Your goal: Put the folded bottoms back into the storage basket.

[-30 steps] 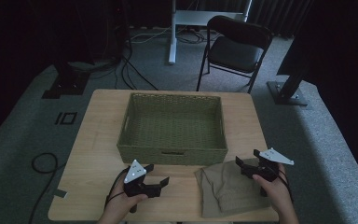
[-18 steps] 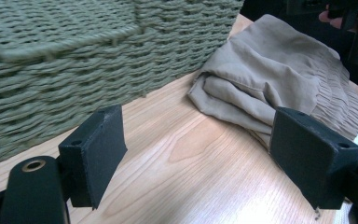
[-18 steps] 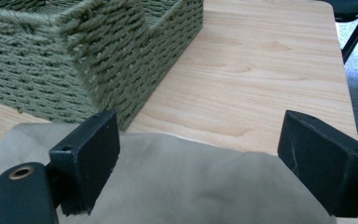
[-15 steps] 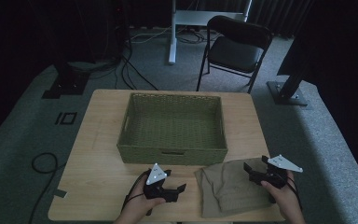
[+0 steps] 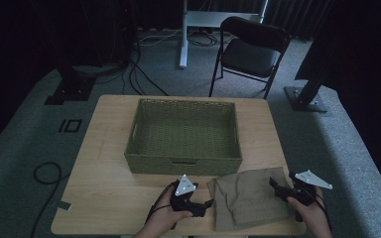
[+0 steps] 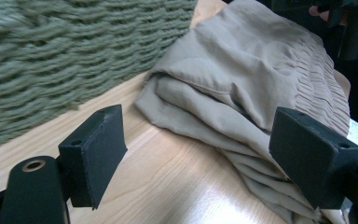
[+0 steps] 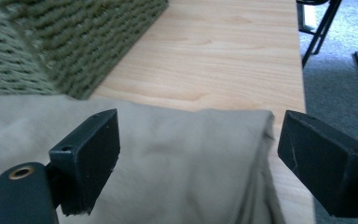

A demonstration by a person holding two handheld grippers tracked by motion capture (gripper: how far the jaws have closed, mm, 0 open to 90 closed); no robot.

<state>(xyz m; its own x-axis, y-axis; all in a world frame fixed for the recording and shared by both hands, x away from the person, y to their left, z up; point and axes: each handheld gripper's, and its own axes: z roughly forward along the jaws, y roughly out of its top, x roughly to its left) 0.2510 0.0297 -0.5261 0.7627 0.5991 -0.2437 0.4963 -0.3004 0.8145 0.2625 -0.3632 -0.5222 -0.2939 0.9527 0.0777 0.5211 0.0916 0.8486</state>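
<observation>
Flanking the folded cloth (image 5: 248, 201) — left gripper (image 5: 202, 207), right gripper (image 5: 278, 186) — both spread wide, pinching nothing.

On the one light wooden table (image 5: 109, 198) stands one green woven rectangular basket (image 5: 183, 134) at the middle, and one folded khaki cloth garment (image 5: 248, 201) lies near the right front edge. Two black handheld grippers are there, the left gripper (image 5: 204, 207) and the right gripper (image 5: 276, 185). One black folding chair (image 5: 250, 49) stands far behind.
</observation>
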